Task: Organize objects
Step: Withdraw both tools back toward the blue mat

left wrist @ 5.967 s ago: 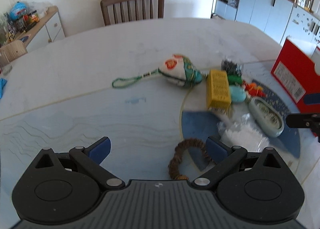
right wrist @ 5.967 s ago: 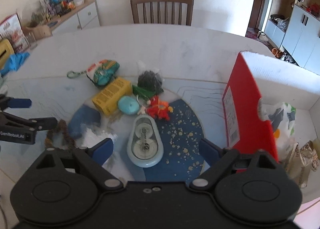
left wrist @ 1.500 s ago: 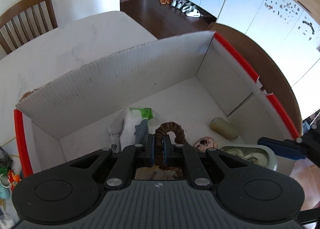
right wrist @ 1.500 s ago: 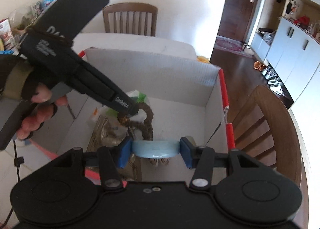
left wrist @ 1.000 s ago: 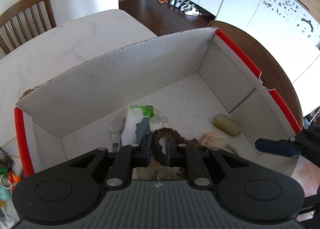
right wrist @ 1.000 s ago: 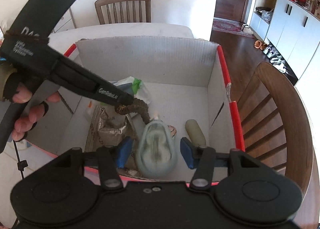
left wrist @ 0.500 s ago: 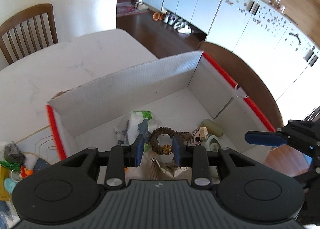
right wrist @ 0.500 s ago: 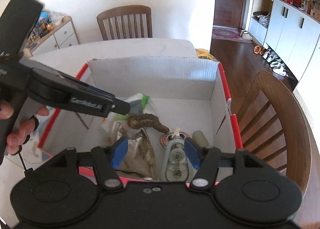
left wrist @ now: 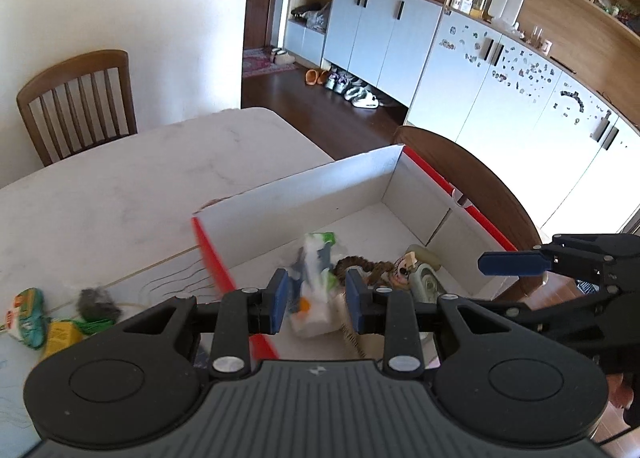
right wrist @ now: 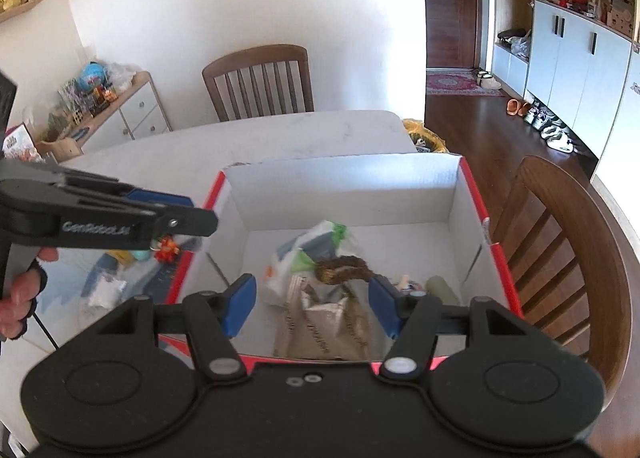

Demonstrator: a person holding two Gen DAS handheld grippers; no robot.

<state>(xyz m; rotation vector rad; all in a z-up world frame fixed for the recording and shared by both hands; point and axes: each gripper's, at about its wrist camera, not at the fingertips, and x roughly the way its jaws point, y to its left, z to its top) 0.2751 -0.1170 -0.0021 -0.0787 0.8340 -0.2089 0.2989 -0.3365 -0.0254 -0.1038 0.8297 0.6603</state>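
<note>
Below our two claws sits the red-edged cardboard box [right wrist: 344, 182], and inside it, just beyond the fingertips of both, lies the brown braided hair tie [right wrist: 342, 268], draped over a white-and-green plastic bag [right wrist: 308, 254]. Our left gripper [left wrist: 316, 300] has its blue pads apart with nothing between them; the bag and hair tie only show through the gap from below. Our right gripper [right wrist: 312, 304] is likewise spread wide and empty. To the right of the hair tie, on the box floor, rest the pale blue correction-tape dispenser [left wrist: 426, 282], a small figurine-like piece [left wrist: 404, 266] we cannot make out clearly, and a pale cylindrical object [right wrist: 440, 288]. A crumpled foil packet [right wrist: 320, 322] lies nearest the right claw.

We judge the job partly done: several things are already boxed, and both claws are free for another fetch. Left of the box, off to the left claw's side on the white marble table [left wrist: 120, 194], more remains: a printed pouch with a green cord [left wrist: 26, 316], a yellow box [left wrist: 60, 336], a dark mesh bundle [left wrist: 96, 304], some green items, and, seen past the left claw from the right wrist view, an orange toy [right wrist: 168, 248] and a clear plastic bag [right wrist: 102, 290]. Wooden chairs [right wrist: 260, 78] stand around.
</note>
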